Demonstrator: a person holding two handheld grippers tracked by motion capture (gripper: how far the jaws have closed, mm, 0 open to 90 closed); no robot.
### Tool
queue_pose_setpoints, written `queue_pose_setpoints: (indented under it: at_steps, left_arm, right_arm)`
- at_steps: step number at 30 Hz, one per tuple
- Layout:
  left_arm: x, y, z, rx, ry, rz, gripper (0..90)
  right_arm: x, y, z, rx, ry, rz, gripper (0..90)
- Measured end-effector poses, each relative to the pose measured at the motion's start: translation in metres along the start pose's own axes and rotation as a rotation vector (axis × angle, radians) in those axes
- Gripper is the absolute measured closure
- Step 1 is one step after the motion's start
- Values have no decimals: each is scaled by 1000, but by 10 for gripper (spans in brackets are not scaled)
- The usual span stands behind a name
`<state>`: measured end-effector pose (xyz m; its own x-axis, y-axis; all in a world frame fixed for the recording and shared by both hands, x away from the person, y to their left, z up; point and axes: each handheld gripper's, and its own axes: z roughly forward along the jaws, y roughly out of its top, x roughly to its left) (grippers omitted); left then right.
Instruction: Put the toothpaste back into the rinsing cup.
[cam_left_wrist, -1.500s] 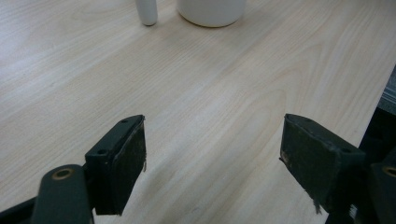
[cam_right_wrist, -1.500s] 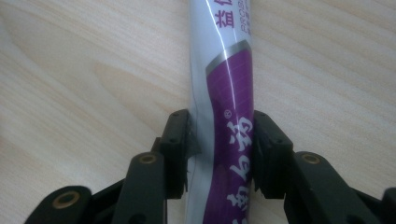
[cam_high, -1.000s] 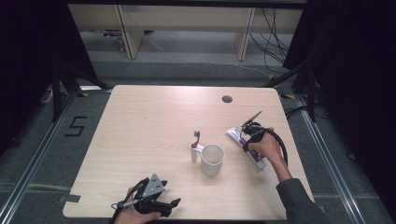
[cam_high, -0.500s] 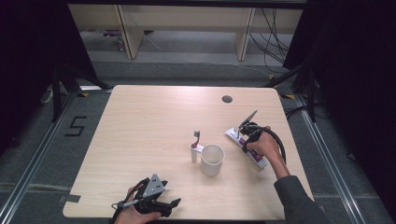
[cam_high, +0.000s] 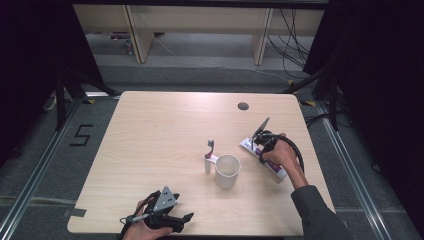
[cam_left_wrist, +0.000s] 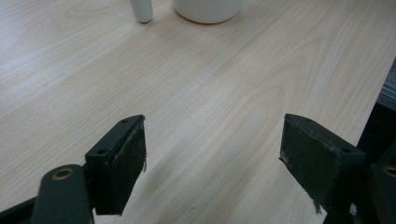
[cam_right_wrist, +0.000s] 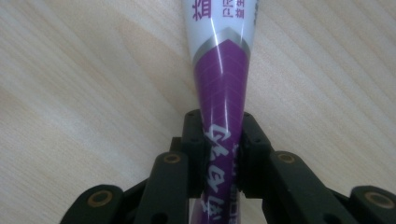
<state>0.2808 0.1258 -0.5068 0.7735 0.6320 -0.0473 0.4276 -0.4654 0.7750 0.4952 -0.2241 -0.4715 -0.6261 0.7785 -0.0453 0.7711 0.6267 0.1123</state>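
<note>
My right claw (cam_high: 258, 141) is clamped on the purple-and-white plastic toothpaste tube (cam_right_wrist: 219, 70), its two black jaws pressing the flattened purple end from both sides in the right gripper view. The tube runs away from the jaws over the pale wooden table (cam_high: 165, 130), purple near the grip, then a silver chevron band, then white with printed characters. From the high view the same tube (cam_high: 274, 171) lies flat near the table's right edge, slanting from upper left to lower right, and my hand (cam_high: 282, 156) sits over its middle with the claw at the upper-left end.

My left claw (cam_left_wrist: 212, 154) stands wide with nothing between its jaws; only bare wood grain shows in the gap. In the high view it (cam_high: 182, 220) rests at the near edge of the table, left of centre, well apart from everything else, its grey three-cornered plate on top.

Between the two claws, near the middle of the table, stands a white round ceramic cup (cam_high: 227, 171), upright and open at the top. Just beside it on the left stands a small white upright tube-shaped holder (cam_high: 207, 165) with a grey-headed toothbrush (cam_high: 210, 145) rising out of it. The cup is near the toothpaste tube but not touching it. A dark round cable hole (cam_high: 243, 106) sits toward the table's far side.
</note>
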Motion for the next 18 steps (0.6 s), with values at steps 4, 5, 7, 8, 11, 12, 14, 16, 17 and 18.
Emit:
queue_pose_setpoints:
  at_steps: [4,5,7,8,11,12,14,16,17,18]
  left_arm:
    - [1,0,0,4,4,2,222]
    - [0,0,0,-3,-1,-4,222]
    - [0,0,0,-3,1,0,222]
    - [0,0,0,1,1,5,222]
    - [-1,0,0,-7,-8,-3,222]
    - [-1,0,0,-7,-4,-4,222]
    - [0,0,0,2,2,5,222]
    - [-1,0,0,-7,-8,-2,222]
    - [-2,0,1,-17,-8,-15,223]
    - [0,0,0,-4,2,2,223]
  right_arm:
    - [1,4,0,20,-7,-10,763]
    - [2,4,-1,37,-3,7,763]
    - [3,6,-1,48,-3,-6,763]
    - [4,6,-1,54,-7,12,764]
    - [1,7,1,32,-32,-55,765]
    - [2,7,1,37,-27,-46,765]
    - [4,8,0,45,-22,-21,765]
    - [3,7,0,50,-4,-14,766]
    - [3,6,-1,50,-5,-8,767]
    - [4,6,-1,54,-6,3,767]
